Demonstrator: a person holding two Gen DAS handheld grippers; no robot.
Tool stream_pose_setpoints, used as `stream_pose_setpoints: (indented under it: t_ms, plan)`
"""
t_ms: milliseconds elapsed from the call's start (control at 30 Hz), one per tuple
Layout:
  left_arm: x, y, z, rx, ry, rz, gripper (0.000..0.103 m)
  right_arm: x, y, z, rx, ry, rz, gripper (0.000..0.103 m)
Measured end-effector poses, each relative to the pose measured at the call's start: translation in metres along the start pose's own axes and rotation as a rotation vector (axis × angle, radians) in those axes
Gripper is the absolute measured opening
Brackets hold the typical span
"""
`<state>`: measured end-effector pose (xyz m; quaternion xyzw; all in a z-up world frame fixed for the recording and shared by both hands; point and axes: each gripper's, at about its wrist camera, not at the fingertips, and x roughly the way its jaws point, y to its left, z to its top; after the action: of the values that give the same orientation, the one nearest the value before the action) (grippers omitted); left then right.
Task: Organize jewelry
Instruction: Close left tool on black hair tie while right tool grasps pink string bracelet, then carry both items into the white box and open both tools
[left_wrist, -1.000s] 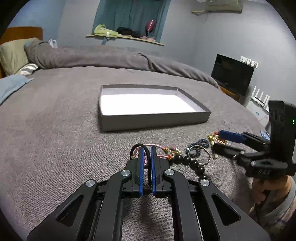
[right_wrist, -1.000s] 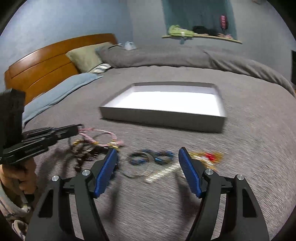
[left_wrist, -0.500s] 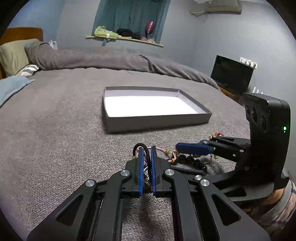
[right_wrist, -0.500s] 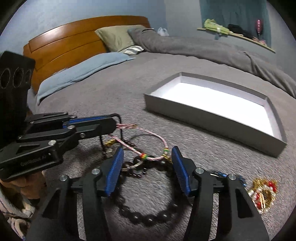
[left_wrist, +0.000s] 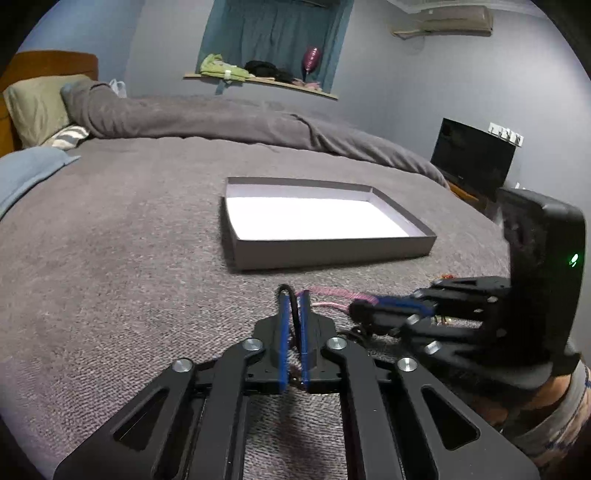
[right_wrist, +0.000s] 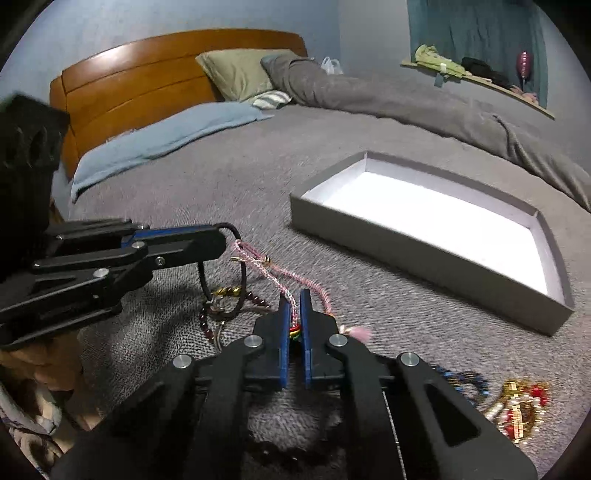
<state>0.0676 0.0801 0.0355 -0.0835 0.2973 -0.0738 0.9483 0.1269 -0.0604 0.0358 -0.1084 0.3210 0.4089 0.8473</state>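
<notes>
My left gripper (left_wrist: 293, 295) is shut on a black cord loop (left_wrist: 289, 291), which hangs from it in the right wrist view (right_wrist: 221, 273). My right gripper (right_wrist: 294, 295) is shut on a pink braided bracelet (right_wrist: 266, 269) that is tangled with the loop. The bracelet (left_wrist: 334, 295) stretches between the two grippers just above the grey bedspread. Dark red beads and a gold piece (right_wrist: 225, 291) lie under the loop. The open grey box (left_wrist: 317, 221) with a white floor lies beyond, also in the right wrist view (right_wrist: 436, 221).
A blue bead strand (right_wrist: 458, 376) and a gold-and-red piece (right_wrist: 517, 410) lie on the bedspread at the right. Pillows and a wooden headboard (right_wrist: 147, 85) stand at the far left. A rolled grey duvet (left_wrist: 221, 118) lies behind the box.
My right gripper swung left from the blue and gold pieces to the tangle and shut on the pink bracelet. My left gripper stayed shut on the black loop.
</notes>
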Motion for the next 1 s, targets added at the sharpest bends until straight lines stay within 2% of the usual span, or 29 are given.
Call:
stream_pose_setpoints:
  t_ms: [300, 700, 767, 800, 833, 1000]
  plan:
    - [0.002, -0.004, 0.016, 0.032, -0.013, 0.007, 0.005, -0.042, -0.048, 0.026, 0.096, -0.114, 0.001, 0.005]
    - [0.021, -0.018, 0.062, 0.074, -0.047, -0.005, 0.005, -0.060, -0.120, 0.054, 0.153, -0.195, -0.095, 0.005]
    - [0.021, -0.010, 0.062, 0.053, -0.037, 0.016, 0.027, -0.057, -0.131, 0.056, 0.167, -0.199, -0.103, 0.005]
    - [0.019, -0.005, 0.059, 0.038, -0.036, 0.020, 0.053, -0.055, -0.137, 0.057, 0.176, -0.203, -0.108, 0.005]
    - [0.018, 0.002, 0.055, 0.017, -0.033, 0.030, 0.065, -0.053, -0.143, 0.058, 0.187, -0.204, -0.110, 0.005]
    - [0.030, 0.024, 0.029, -0.001, 0.091, 0.077, 0.065, -0.041, -0.169, 0.053, 0.259, -0.208, -0.094, 0.005]
